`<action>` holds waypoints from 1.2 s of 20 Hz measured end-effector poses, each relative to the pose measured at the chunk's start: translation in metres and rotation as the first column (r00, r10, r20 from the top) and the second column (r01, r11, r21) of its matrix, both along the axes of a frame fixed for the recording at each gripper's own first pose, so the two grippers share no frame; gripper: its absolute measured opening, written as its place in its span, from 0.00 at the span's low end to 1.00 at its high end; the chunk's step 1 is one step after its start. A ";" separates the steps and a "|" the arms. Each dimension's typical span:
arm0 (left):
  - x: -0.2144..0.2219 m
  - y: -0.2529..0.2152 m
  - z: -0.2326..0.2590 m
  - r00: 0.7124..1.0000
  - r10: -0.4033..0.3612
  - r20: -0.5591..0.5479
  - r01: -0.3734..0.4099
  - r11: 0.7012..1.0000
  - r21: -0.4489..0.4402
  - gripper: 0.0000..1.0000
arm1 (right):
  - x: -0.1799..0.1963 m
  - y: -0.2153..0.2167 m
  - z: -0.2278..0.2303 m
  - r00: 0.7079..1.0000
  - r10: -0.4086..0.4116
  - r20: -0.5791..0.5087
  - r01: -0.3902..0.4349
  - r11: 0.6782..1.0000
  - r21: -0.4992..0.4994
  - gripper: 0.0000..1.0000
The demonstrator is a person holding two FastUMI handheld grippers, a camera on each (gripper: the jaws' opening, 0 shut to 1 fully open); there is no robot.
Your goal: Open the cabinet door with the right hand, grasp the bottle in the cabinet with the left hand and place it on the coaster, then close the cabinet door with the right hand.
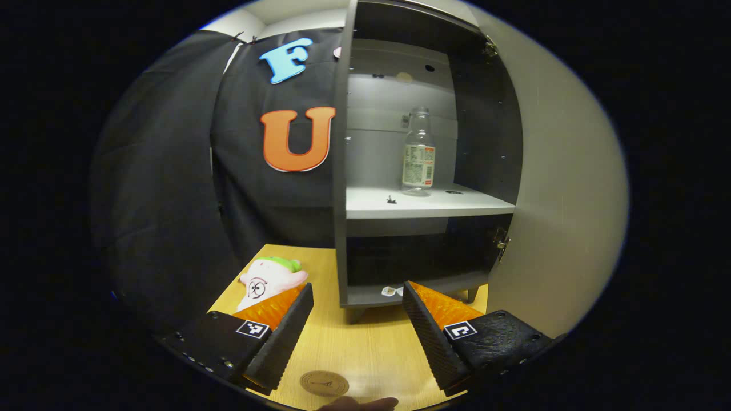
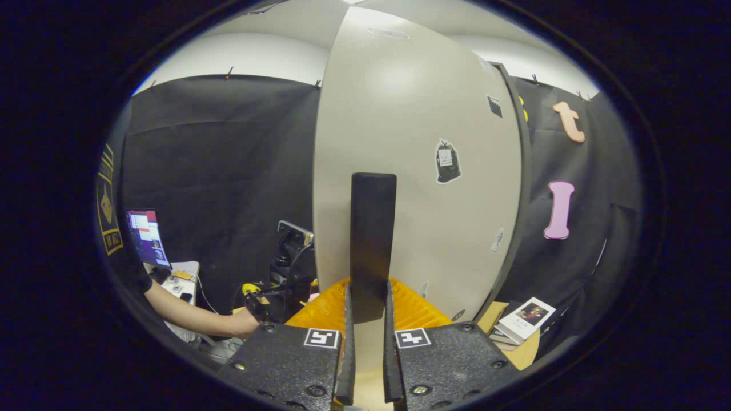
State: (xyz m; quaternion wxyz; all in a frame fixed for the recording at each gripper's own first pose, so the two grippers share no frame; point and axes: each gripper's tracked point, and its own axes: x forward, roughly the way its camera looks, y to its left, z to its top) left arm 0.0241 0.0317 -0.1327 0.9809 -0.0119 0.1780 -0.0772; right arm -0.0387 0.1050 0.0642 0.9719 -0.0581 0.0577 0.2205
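Note:
The grey cabinet stands open, its pale door swung out to the right. A clear bottle with a white label stands upright on the middle shelf. My left gripper hovers open over the wooden table, well short of the cabinet. A round brown coaster lies on the table just below its fingers. In the right gripper view, my right gripper is shut on the tall black door handle, with the door's outer face straight ahead.
A pink plush toy lies on the wooden table left of the cabinet. A fingertip shows at the table's near edge. Beyond the door, a person's arm holds the other gripper; a book lies at the lower right.

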 end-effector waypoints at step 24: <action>0.156 -0.110 0.117 0.955 0.077 0.288 -0.119 0.984 0.132 1.00 | -0.036 -0.162 0.014 0.825 -0.561 0.067 0.548 0.823 0.147 0.10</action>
